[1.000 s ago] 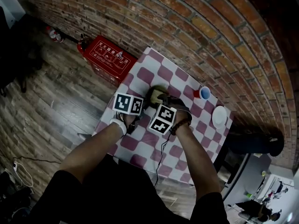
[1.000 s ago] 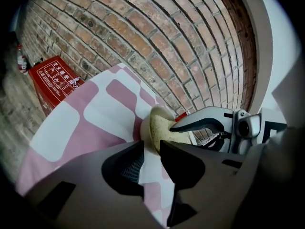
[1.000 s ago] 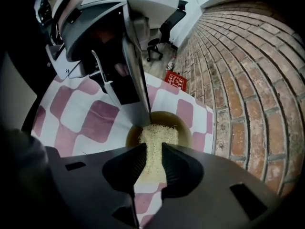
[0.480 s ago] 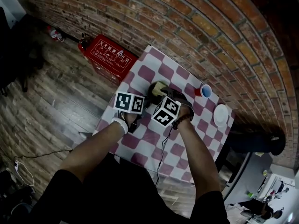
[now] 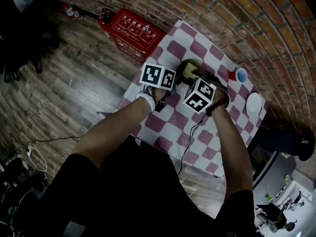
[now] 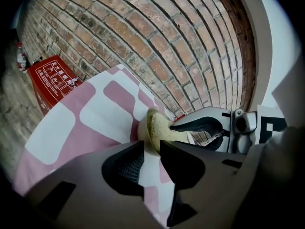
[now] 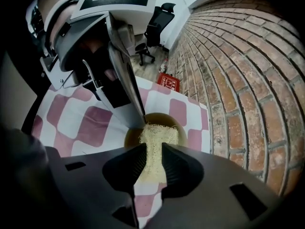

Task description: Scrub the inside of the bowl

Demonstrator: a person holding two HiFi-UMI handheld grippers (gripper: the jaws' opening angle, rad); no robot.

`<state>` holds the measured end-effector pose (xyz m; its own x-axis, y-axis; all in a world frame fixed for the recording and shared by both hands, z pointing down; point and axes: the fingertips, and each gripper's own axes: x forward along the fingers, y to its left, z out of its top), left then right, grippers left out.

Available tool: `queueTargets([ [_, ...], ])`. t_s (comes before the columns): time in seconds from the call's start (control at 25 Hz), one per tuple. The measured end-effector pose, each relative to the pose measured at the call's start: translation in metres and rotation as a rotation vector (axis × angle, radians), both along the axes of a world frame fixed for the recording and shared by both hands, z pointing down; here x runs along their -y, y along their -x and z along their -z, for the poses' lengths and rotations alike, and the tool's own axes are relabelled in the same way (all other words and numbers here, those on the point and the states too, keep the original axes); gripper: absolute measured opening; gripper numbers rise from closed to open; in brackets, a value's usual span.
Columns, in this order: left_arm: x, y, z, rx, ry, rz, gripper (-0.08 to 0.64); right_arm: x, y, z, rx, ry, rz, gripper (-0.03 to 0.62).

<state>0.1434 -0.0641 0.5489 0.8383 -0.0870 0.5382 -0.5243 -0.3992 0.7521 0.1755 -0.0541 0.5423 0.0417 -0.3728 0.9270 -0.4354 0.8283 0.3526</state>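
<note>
1. Brickwork point(image 5: 256, 14) curves along the far side of the room. A plank floor point(image 5: 74, 78) lies to the left, and a red box point(image 5: 132, 29) stands at the foot of the wall.
2. Beneath both my hands is the table point(image 5: 170, 125), covered in a pink-and-white check cloth. A cup point(image 5: 241, 75) and a white plate point(image 5: 254, 104) sit well apart from my work, toward the table's right end.
3. Straight ahead of my right jaws, near the table's far edge, is the bowl point(image 7: 181, 128). It may be tipped a little, but the wide lens warps it too much to be sure.
4. My left gripper point(image 6: 151, 147) has its jaws closed on the bowl's near rim, steadying it from the left.
5. My right gripper point(image 7: 153, 149) pinches a pale fibrous scrubbing pad point(image 7: 157, 135). Its long axis runs straight away from the jaws, and its far end lies inside the bowl. I judge the coming stroke belongs to the right hand, which would push forward and sweep round the inner wall.
</note>
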Motion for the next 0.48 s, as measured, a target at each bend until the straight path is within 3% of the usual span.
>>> queueTargets([
  [0.2,-0.002,0.006,0.002,0.008,-0.001,-0.001,0.114,0.009,0.009,0.004,0.041,-0.033,-0.029,0.11],
  [0.48,-0.005,0.008,0.001,0.014,0.0,-0.004,0.114,0.007,-0.007,0.005,0.009,-0.021,-0.036,0.11],
])
